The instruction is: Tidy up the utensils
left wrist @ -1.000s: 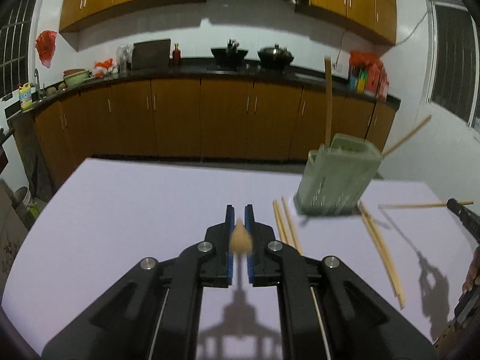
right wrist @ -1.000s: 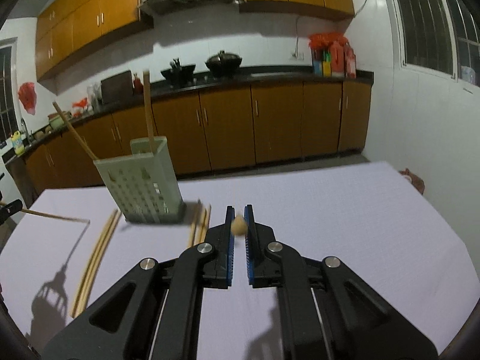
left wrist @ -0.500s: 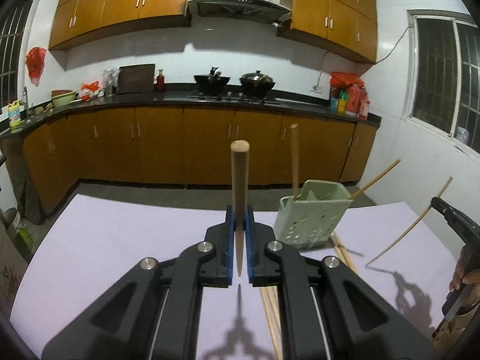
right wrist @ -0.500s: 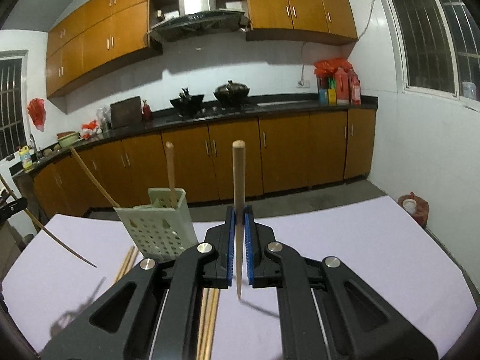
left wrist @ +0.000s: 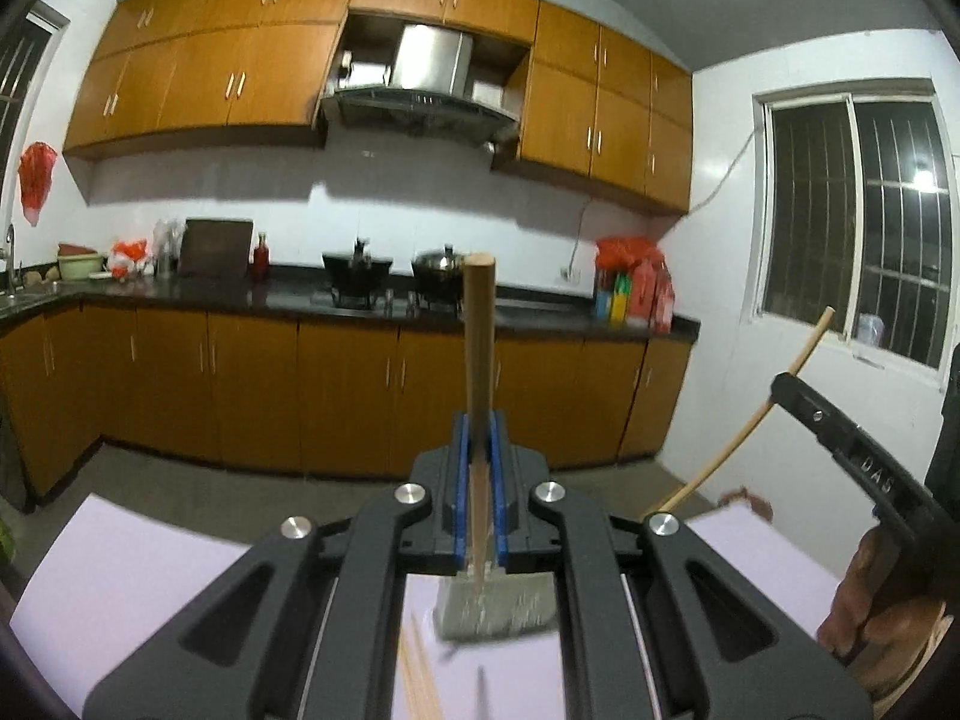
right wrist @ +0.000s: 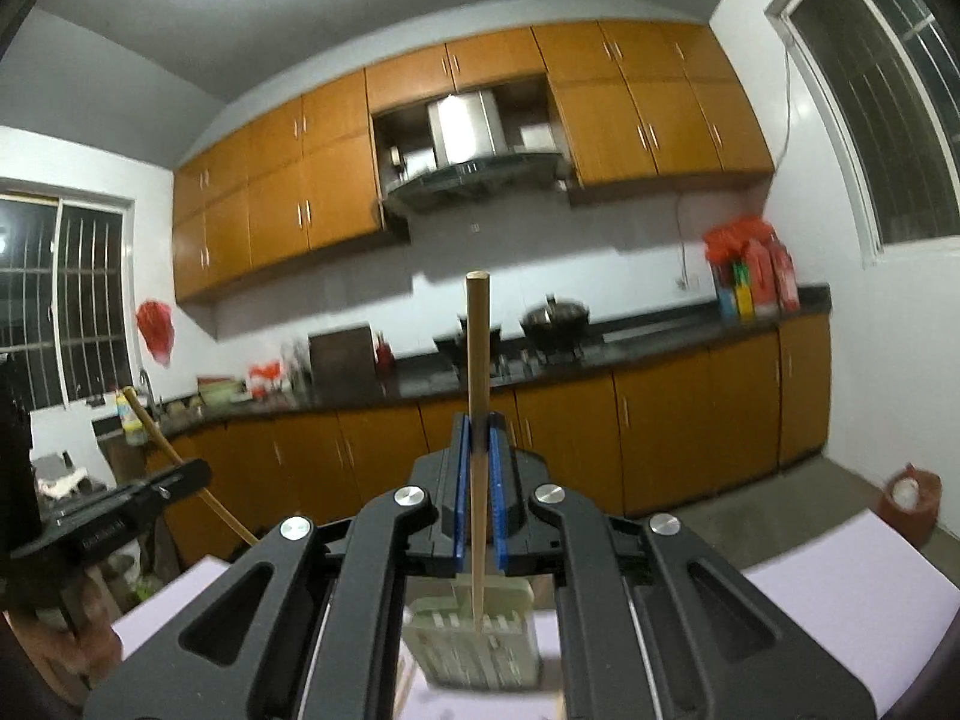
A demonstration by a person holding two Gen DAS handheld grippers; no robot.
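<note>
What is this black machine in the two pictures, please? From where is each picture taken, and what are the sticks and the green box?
There is no robot: a person holds two hand-held grippers, each with a camera looking along its fingers. One picture comes from the left gripper, the other from the right gripper. Each is shut on a wooden chopstick, the left chopstick and the right chopstick, held upright above the green utensil holder. The holder stands on a pale table. More loose chopsticks lie on the table beside it.

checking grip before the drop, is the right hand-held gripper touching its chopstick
Touching. Right wrist view shows the right hand-held gripper with blue pads pressed on both sides of the chopstick.
</note>
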